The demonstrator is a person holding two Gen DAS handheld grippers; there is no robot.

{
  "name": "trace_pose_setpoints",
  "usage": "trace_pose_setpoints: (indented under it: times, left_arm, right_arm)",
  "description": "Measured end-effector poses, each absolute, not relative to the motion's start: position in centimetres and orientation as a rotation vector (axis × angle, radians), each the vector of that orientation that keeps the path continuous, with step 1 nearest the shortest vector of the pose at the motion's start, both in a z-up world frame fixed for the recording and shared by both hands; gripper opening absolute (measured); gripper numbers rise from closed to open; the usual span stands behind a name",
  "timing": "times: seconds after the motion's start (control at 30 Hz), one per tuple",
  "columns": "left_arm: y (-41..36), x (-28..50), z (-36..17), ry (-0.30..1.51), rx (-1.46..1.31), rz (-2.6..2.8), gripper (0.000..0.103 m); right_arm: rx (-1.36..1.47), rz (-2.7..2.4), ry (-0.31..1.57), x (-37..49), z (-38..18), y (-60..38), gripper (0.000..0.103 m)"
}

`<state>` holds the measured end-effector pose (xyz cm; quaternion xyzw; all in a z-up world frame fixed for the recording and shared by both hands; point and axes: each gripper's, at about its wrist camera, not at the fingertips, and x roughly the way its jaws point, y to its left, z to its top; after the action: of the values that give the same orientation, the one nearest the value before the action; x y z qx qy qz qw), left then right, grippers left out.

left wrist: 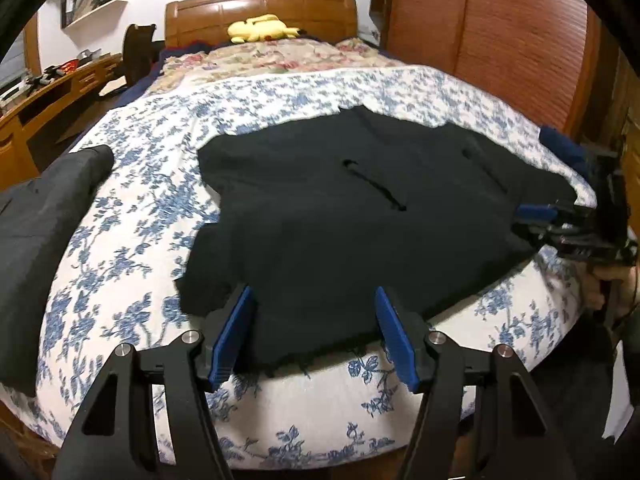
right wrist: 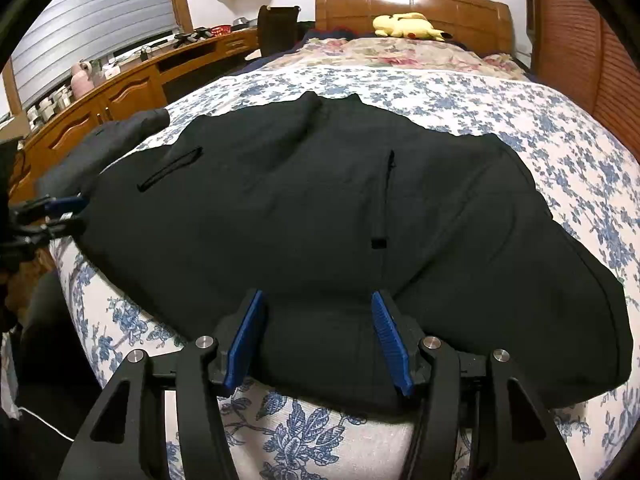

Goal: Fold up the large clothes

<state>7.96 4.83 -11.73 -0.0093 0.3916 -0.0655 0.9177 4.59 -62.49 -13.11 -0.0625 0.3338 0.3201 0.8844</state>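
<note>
A large black fabric garment [left wrist: 360, 216] with two slit pockets lies spread flat across the near end of a bed covered in a white sheet with a blue floral print [left wrist: 132, 240], its lower hem reaching the mattress edge closest to both cameras. The left gripper [left wrist: 314, 334], a black two-finger tool with blue ribbed pads, hovers at the hem with its jaws spread wide, the cloth lying between and beneath the pads but not pinched. The right gripper [right wrist: 316, 338], of the same build, sits likewise released at the hem farther along, its blue fingers [right wrist: 246, 336] straddling a low ridge of the black cloth without closing on it. Each tool shows at the side of the other's view, near a corner of the garment. A second dark grey folded garment [left wrist: 44, 224] rests at the bed's left side, apart from the black one. Farther up lie a flowered pink quilt [right wrist: 408, 54] and a yellow plush toy [left wrist: 262, 28] against the wooden headboard [left wrist: 260, 12].
</note>
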Motion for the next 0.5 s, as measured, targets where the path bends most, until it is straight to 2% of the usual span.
trace_pose_setpoints:
  times: [0.2, 0.5]
  left_arm:
    - [7.8, 7.4, -10.6, 0.773, -0.058, -0.076, 0.064]
    - [10.6, 8.8, -11.8, 0.813, -0.116, -0.014, 0.064]
  right_arm:
    - [-0.174, 0.642, 0.701, 5.2, -12.9, -61.9, 0.058]
    - [-0.228, 0.643, 0.636, 6.0, -11.3, -59.3, 0.058]
